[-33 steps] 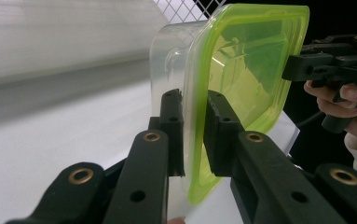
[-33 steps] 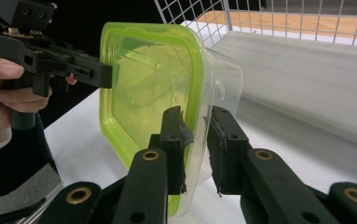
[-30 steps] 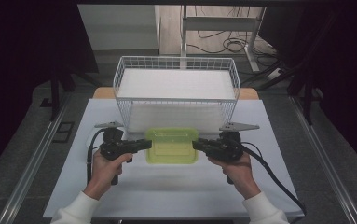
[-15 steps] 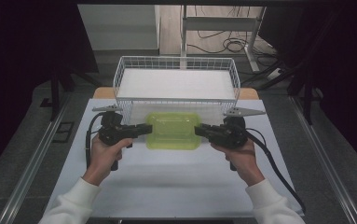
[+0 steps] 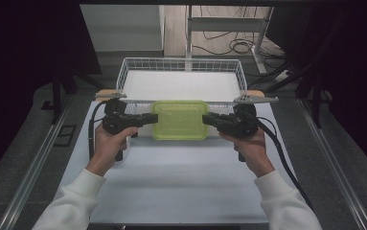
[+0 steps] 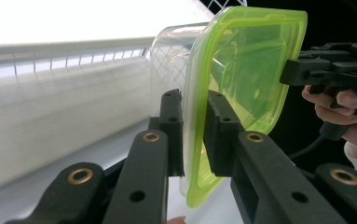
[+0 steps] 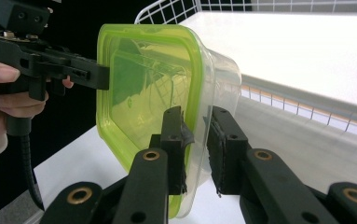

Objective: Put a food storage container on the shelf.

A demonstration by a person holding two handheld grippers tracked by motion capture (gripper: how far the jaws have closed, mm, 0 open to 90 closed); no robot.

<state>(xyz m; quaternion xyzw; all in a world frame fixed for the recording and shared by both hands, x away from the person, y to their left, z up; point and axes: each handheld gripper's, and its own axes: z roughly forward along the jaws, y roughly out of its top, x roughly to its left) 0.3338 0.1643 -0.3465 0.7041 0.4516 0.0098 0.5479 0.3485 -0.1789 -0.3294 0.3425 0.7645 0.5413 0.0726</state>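
Clear container w/ green lid (image 5: 179, 120) held off the desk (image 5: 181, 182), just in front of wire basket (image 5: 181, 64). L gripper (image 5: 151, 118) jaws pinch its left rim, R gripper (image 5: 208, 118) jaws pinch right rim. Lid faces up, container approx level between both hands.

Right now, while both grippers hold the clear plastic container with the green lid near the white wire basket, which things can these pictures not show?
- Clear plastic container with green lid: its contents; high view, the lid covers it; gripper views, glare.
- White wire basket: near wall; high view, hidden behind the container.
- Left gripper and right gripper: pad contact on the rim; the jaws hide it.
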